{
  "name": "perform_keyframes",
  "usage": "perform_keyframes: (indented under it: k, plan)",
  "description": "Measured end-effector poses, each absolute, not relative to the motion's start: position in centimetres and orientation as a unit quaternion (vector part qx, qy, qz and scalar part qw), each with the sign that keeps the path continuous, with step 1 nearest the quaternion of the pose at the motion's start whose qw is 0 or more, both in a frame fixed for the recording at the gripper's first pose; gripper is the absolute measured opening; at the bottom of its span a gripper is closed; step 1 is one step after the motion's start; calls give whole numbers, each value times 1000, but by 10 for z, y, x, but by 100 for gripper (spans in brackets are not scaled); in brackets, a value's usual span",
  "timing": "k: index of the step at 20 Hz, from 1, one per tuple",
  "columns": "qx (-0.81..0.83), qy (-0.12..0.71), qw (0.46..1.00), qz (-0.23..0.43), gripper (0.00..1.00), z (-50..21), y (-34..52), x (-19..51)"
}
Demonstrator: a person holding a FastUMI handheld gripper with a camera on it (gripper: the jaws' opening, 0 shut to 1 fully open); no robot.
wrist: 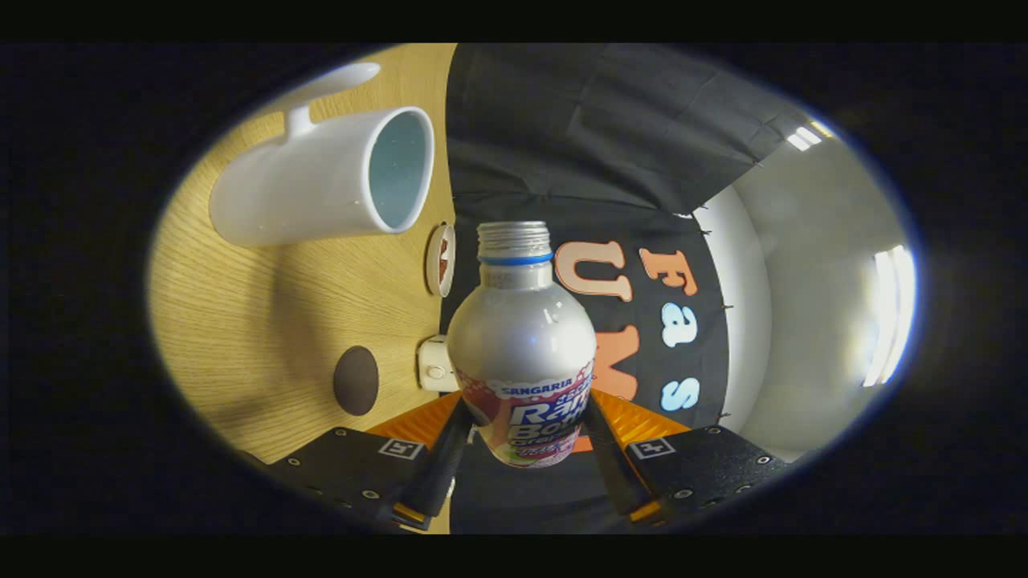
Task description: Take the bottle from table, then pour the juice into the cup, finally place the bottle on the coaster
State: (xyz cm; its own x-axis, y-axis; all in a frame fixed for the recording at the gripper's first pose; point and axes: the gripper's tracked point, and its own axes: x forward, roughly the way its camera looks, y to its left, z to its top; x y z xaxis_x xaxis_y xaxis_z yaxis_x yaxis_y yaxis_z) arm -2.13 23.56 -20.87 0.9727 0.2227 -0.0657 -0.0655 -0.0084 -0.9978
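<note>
While clamped: bottle (520,345) beside cup (321,181).

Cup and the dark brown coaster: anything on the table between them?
Nothing: in the gripper view bare wood table runs from cup to coaster. The fingers grip the bottle.

Bottle (520,345) label: "SANGARIA" legible; lower lettering partly hidden.

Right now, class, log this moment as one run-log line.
hand-held gripper: shut on bottle | bottle: uncapped, tipped sideways | cup: beyond fingers | coaster: bare | pour: not visible
</note>
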Motion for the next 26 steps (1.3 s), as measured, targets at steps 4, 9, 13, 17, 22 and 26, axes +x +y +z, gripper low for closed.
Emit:
perform_keyframes:
  k: [4,9,13,17,22,26]
  plan:
    - [-714,-63,690,103,77,-205,235,-17]
    - [-725,-74,676,106,77,-201,237,-16]
    - [-736,-86,663,104,77,-196,238,-13]
    - [-740,-94,658,103,77,-195,240,-14]
    - [-747,-103,648,105,77,-192,242,-12]
    - [-751,-107,642,111,78,-192,244,-9]
